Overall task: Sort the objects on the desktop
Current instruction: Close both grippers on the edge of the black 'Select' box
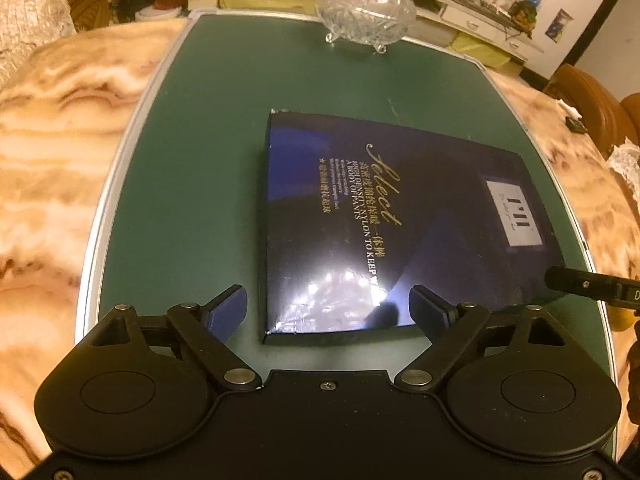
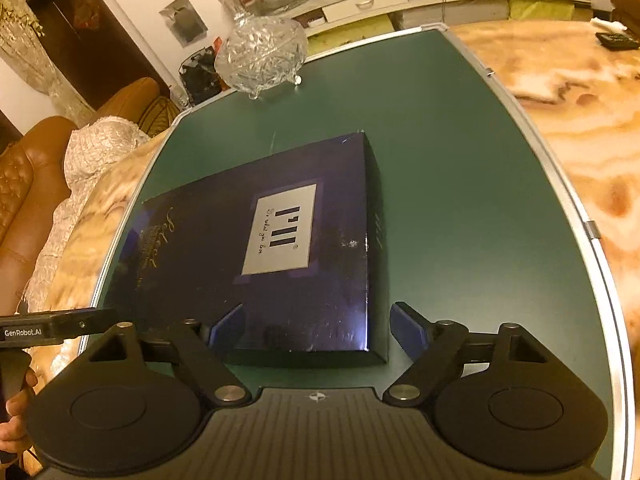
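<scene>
Sorting looks barely begun: dark blue box [image 1: 384,224] lies flat mid green mat [image 1: 192,184] on marble tabletop [image 1: 52,152]; lidded glass bowl [image 1: 366,6] stands at mat's far edge, well apart from box. Neither lifted

Left gripper [image 1: 328,308]: jaws partly open, spread across box's near left corner, one pad left of box over mat, other over glossy lid; no pinch visible, holds nothing

Right gripper [image 2: 316,326]: jaws partly open, straddling box's near right corner, right pad just beside box's side; contact cannot tell, nothing held

Judgement: both lining up on box; grasp and placing left

Glossy cardboard box [image 1: 392,216], cut-glass bowl [image 1: 366,4], matt green board [image 1: 192,184], marble-look table [image 1: 52,152].
</scene>
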Demonstrator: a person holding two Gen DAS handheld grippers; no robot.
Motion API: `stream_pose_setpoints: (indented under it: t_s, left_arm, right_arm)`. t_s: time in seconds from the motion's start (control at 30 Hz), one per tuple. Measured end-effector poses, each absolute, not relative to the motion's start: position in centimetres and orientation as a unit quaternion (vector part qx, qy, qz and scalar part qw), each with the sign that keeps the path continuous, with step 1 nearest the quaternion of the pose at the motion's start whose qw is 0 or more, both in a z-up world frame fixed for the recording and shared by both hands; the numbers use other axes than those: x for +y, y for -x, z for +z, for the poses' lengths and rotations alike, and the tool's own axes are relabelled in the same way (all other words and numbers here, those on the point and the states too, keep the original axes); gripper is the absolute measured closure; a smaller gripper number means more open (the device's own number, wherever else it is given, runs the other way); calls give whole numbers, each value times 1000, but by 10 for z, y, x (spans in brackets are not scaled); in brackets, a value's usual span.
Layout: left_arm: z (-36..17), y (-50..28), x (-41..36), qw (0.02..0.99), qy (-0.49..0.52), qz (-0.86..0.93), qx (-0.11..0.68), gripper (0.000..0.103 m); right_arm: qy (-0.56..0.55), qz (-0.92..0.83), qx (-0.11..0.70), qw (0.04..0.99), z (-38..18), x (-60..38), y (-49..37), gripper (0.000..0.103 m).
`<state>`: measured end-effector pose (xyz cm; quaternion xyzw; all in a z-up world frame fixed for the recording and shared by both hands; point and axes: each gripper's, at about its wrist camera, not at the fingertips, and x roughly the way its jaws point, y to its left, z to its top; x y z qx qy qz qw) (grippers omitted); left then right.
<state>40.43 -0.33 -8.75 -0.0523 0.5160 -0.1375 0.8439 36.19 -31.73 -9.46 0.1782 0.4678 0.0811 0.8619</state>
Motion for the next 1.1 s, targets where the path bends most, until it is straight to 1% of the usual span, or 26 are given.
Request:
stream_pose_setpoints:
  t_s: [0.13,0.53,0.77,1.1]
  left_arm:
    - [-97,-410,2,837,82,-149,521,18]
    - [-101,-419,2,836,98,-151,519,19]
    - [-97,-414,-4,837,81,-152,519,19]
    - [-90,-400,-2,842,67,-156,511,19]
  right_arm:
    - [-182,88,470,859,-103,-317,-366,20]
    - [-216,95,465,854,-112,-326,-376,20]
    - [-196,89,455,864,-108,-320,-372,21]
    - [-140,82,446,880,-90,-300,-355,22]
